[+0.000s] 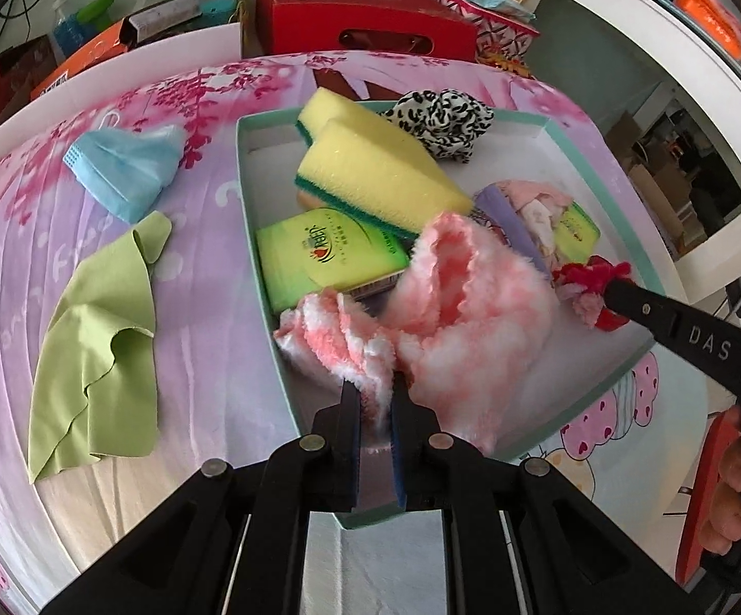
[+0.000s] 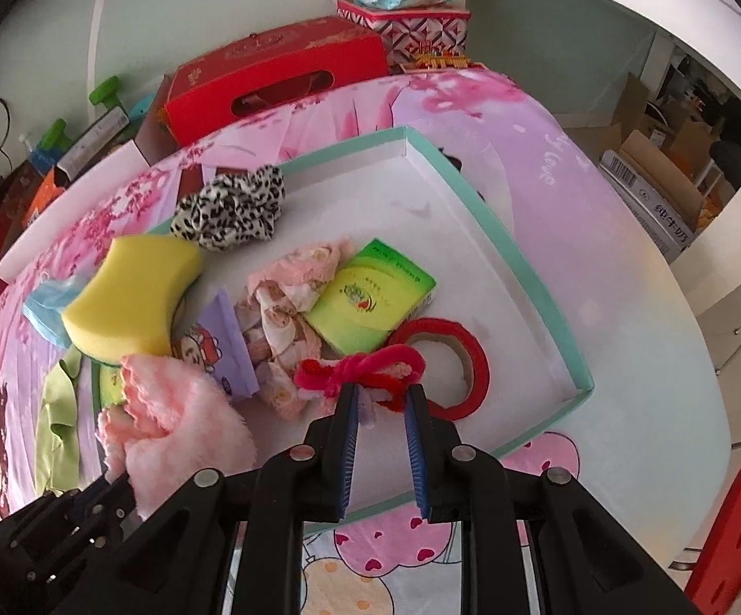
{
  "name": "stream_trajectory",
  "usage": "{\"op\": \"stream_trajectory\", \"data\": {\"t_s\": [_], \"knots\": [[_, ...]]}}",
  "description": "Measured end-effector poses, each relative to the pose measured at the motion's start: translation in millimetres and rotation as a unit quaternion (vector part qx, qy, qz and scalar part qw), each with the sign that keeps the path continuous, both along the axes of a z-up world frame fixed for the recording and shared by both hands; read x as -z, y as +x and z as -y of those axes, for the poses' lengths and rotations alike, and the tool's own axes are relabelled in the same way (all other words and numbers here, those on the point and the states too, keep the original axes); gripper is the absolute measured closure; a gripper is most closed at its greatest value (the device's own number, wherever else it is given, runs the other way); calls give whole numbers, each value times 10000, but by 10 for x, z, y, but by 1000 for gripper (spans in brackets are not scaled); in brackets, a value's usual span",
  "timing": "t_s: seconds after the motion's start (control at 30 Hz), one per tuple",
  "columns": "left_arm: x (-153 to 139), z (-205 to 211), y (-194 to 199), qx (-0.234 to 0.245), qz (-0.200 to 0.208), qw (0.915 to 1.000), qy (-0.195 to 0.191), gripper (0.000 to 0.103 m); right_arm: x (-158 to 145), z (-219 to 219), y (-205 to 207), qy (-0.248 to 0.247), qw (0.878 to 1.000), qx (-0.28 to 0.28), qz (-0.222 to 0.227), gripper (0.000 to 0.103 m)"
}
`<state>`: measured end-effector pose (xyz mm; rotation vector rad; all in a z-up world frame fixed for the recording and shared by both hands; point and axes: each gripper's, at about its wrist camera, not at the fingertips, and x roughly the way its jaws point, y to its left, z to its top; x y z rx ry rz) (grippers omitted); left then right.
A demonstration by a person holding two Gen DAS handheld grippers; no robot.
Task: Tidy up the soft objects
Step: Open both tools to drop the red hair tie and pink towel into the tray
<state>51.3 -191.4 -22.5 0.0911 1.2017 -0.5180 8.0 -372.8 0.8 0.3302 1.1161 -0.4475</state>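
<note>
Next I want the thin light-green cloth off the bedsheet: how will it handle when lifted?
The thin light-green cloth lies creased and folded, so it probably hangs limp. It looks light. Its smooth surface may slip from a shallow pinch.

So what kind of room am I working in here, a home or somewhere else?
Probably a workroom or office set up as a home scene, not a real home. The table has a cartoon-print cloth, gift boxes such as the red box are stacked behind it, and cardboard cartons stand on the floor beyond.
</note>
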Motion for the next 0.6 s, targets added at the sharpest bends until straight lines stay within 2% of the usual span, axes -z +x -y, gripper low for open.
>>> {"op": "stream_trajectory", "data": {"t_s": [0.17, 0.2, 0.3, 0.33, 0.43, 0.6], "knots": [[-17, -24, 18, -64, -64, 10000, -2, 86, 19, -5, 8, -27, 9999, 13, -102, 79], [-26, -33, 22, -86, -64, 9999, 1, 84, 18, -9, 9, -34, 9999, 15, -111, 75], [-69, -56, 32, -115, -59, 9999, -15, 79, 9, -23, 21, -77, 9999, -3, -131, 55], [-99, -72, 33, -124, -43, 9999, -29, 76, 1, -27, 24, -92, 9999, -12, -120, 52], [-188, -113, 31, -147, 33, 9999, -40, 61, -46, -36, 17, -123, 9999, -38, -77, 49], [-346, -244, 68, -305, 166, 9993, -137, 54, -157, -65, 3, -222, 9997, -54, 17, 40]]}}
